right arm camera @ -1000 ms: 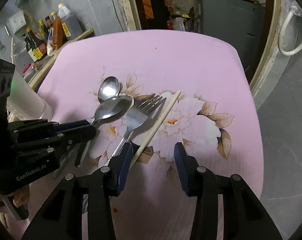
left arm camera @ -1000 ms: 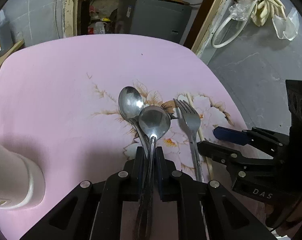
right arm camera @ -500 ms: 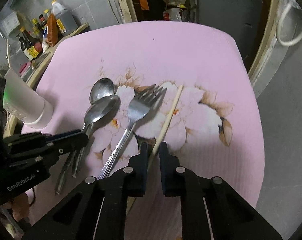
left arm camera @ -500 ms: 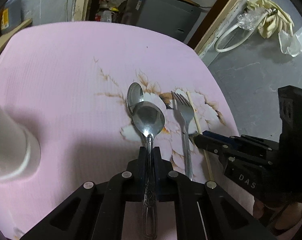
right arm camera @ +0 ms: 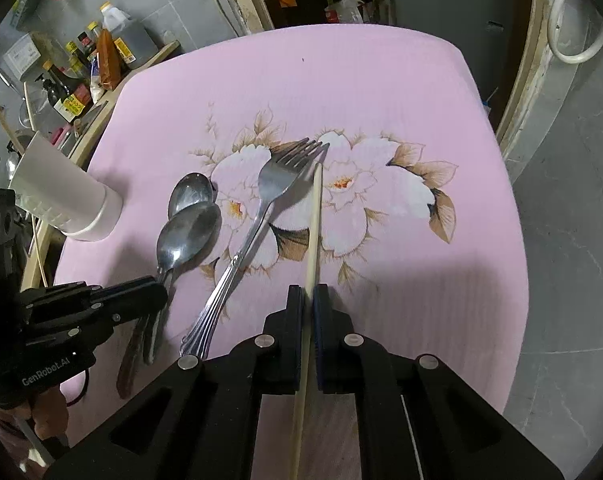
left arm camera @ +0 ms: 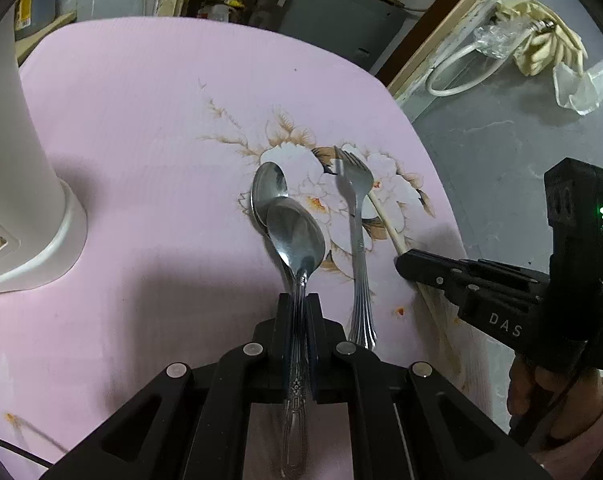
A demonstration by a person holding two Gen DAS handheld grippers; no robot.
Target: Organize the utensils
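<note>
My left gripper [left arm camera: 298,312] is clenched on the handle of a spoon [left arm camera: 295,236], whose bowl sticks out ahead of the pads toward 12 o'clock. A second spoon [left arm camera: 267,184] lies under it on the pink cloth [left arm camera: 141,120], its bowl peeking out at about 11 o'clock of the held bowl, the two overlapping.

My right gripper [right arm camera: 308,304] is clenched on a chopstick [right arm camera: 314,216]; the stick passes between the pads and runs on toward 12 o'clock, its far tip just beside the fork's tines. The fork [right arm camera: 257,224] rests on the cloth between the spoons and the chopstick, tines toward 1 o'clock in the right wrist view, handle end at 7 o'clock, free of both grippers.

From the left wrist view the fork sits at 2 o'clock of my pads, and the chopstick beyond it at 3 o'clock, where the right gripper pinches it. A white holder [left arm camera: 17,184] stands on the cloth at 9 o'clock, well apart from the cutlery. A hand [left arm camera: 549,392] shows at the right gripper's grip, low at 4 o'clock.
</note>
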